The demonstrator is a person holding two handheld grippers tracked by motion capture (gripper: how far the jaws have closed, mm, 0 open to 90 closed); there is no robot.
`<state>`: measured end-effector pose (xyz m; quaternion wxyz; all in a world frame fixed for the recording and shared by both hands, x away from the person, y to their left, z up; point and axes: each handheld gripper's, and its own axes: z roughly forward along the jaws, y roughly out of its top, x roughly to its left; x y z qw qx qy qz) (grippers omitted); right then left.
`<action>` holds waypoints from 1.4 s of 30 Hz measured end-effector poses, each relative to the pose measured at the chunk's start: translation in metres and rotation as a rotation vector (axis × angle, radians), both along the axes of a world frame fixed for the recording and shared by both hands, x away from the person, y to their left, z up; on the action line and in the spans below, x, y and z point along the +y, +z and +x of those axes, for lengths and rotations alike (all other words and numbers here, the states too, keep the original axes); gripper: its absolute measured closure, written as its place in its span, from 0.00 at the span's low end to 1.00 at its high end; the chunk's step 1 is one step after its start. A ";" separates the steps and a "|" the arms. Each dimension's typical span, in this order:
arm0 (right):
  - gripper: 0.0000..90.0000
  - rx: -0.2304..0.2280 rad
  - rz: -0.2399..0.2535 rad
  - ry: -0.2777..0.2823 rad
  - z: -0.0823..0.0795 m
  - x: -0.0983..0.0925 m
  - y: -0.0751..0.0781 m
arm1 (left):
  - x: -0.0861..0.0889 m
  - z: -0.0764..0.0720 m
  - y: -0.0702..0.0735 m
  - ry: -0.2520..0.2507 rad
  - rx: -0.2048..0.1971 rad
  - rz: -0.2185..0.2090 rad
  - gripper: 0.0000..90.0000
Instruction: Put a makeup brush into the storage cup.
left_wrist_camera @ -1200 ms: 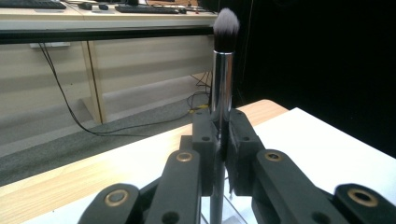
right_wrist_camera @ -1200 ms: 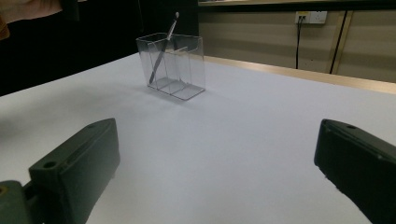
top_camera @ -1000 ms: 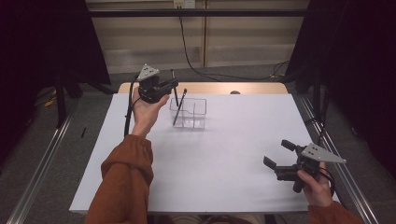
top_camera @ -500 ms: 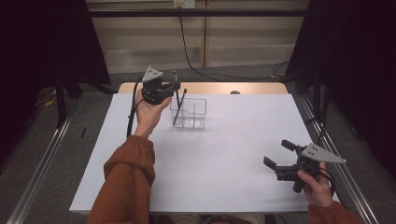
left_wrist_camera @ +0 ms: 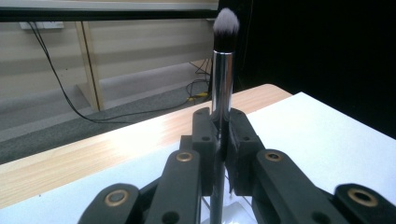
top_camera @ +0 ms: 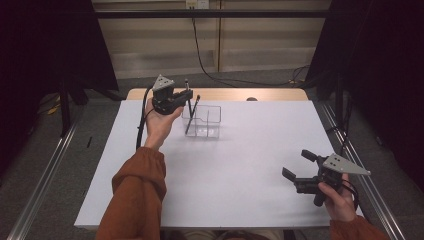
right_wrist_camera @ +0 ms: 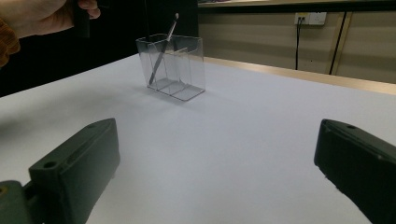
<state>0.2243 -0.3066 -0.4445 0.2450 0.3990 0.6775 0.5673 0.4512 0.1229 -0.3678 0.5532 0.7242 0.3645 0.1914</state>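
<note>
Makeup brush (left_wrist_camera: 222, 70) above white table (top_camera: 240, 165)

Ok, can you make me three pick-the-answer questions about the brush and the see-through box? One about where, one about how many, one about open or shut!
1. Where is the clear organiser?
A. far part of the white table
B. on the floor
C. in the right gripper

2. How many brushes already lean inside the organiser?
A. none
B. one
C. four

3. How is the left gripper?
A. wide open
B. shut on the makeup brush
C. lying on the table

Answers:
1 A, the high view shows it standing on the table's far part.
2 B, one thin brush leans in it.
3 B, the left gripper view shows both jaws pressed on the brush's silver handle, bristles up.
</note>
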 end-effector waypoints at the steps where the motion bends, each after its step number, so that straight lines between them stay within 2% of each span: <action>1: 0.00 0.000 0.002 -0.001 0.000 0.000 0.000 | -0.001 0.000 -0.001 0.002 0.002 0.001 0.93; 13: 0.00 -0.003 -0.002 -0.001 0.000 0.000 0.000 | -0.003 0.001 -0.011 -0.004 0.021 0.025 0.93; 32: 0.00 -0.002 -0.006 0.003 0.000 0.001 -0.001 | -0.007 0.002 -0.023 -0.009 0.038 0.038 0.93; 42: 0.00 -0.003 -0.004 0.000 0.000 0.001 -0.001 | -0.006 0.002 -0.030 -0.005 0.045 0.066 0.93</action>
